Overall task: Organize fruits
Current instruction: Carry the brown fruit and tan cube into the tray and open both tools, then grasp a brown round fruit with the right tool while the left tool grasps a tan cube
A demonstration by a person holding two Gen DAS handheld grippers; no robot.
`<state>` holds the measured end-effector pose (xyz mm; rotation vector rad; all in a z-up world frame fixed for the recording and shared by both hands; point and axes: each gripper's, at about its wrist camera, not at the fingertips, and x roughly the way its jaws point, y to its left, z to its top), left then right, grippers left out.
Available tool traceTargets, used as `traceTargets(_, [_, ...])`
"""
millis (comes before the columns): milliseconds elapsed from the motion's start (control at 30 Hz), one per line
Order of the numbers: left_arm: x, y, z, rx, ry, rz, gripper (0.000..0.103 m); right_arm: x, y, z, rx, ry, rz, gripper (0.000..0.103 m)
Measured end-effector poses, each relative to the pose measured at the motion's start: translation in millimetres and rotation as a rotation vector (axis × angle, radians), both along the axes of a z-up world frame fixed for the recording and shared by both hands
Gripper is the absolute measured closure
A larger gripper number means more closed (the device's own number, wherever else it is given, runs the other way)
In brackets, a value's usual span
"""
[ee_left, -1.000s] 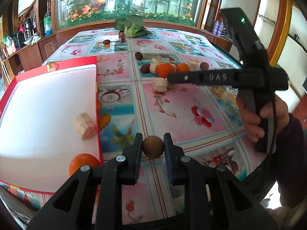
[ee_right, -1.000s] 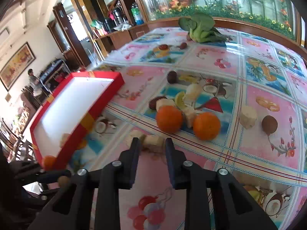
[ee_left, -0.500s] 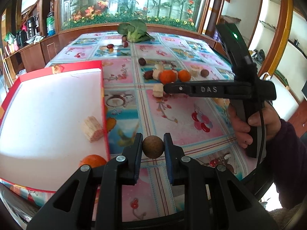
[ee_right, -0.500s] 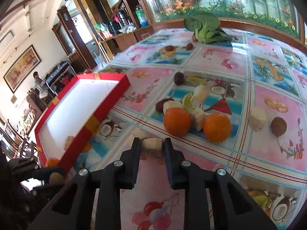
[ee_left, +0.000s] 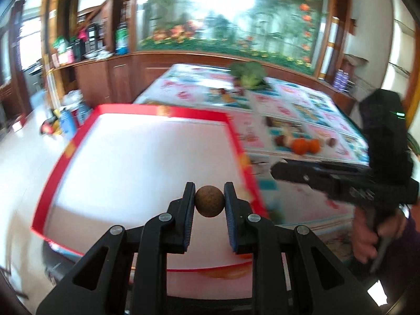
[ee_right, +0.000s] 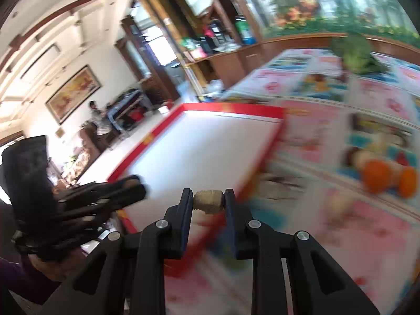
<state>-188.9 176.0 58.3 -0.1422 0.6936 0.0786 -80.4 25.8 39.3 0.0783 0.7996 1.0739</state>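
Observation:
My left gripper (ee_left: 209,204) is shut on a small round brown fruit (ee_left: 209,201) and hangs above the near right part of the red-rimmed white tray (ee_left: 162,110). My right gripper (ee_right: 209,202) is shut on a pale, cork-like fruit chunk (ee_right: 209,200) over the tray's right rim (ee_right: 270,141). From the left wrist, the right gripper (ee_left: 274,169) reaches in from the right, held by a hand (ee_left: 367,239). An orange (ee_left: 245,256) in the tray peeks out behind my left finger. Both views are blurred.
Two oranges (ee_right: 375,174) and several pale and dark fruit pieces lie together on the patterned tablecloth (ee_right: 367,225), right of the tray. A leafy green vegetable (ee_left: 249,74) sits at the table's far end. Wooden cabinets (ee_left: 113,78) stand beyond the table.
Both grippers have swung left and risen to the tray. The right gripper has lifted the pale chunk off the cloth. The left still holds the brown fruit.

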Motion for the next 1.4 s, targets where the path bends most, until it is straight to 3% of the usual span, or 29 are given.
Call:
traceTargets(100, [-4,18,-8,0.018,0.017,0.065,0.079,-10,27,-1,-0.007,-0.010,0.033,0.080])
traceTargets(200, [-5,29,-16,0.051,0.046,0.116,0.079,-12,51,-11,-0.078,-0.001,0.058,0.080])
traceTargets(567, [-1,48,-38,0.075,0.118,0.191,0.079,-8,71,-22,-0.131,0.072,0.120,0.077])
traceTargets(700, [0,49,-40,0.078,0.135,0.210,0.079,-14,68,-19,-0.138,0.052,0.140,0.061])
traceTargets(733, [0,48,-40,0.081,0.139,0.216,0.076,-14,67,-18,-0.138,0.044,0.136,0.059])
traceTargets(867, [-2,44,-34,0.115,0.122,0.248,0.045,-11,55,-10,-0.076,0.017,0.099,0.058])
traceTargets(933, [-3,41,-29,0.130,0.104,0.251,0.038,-6,47,-7,-0.039,0.022,0.073,0.058])
traceTargets(1200, [2,3,-2,0.176,0.031,0.168,0.030,18,1,5,0.016,-0.003,-0.067,0.057])
traceTargets(1400, [21,-41,13,0.175,0.007,0.032,0.025,53,-82,14,0.060,-0.030,-0.277,0.057])
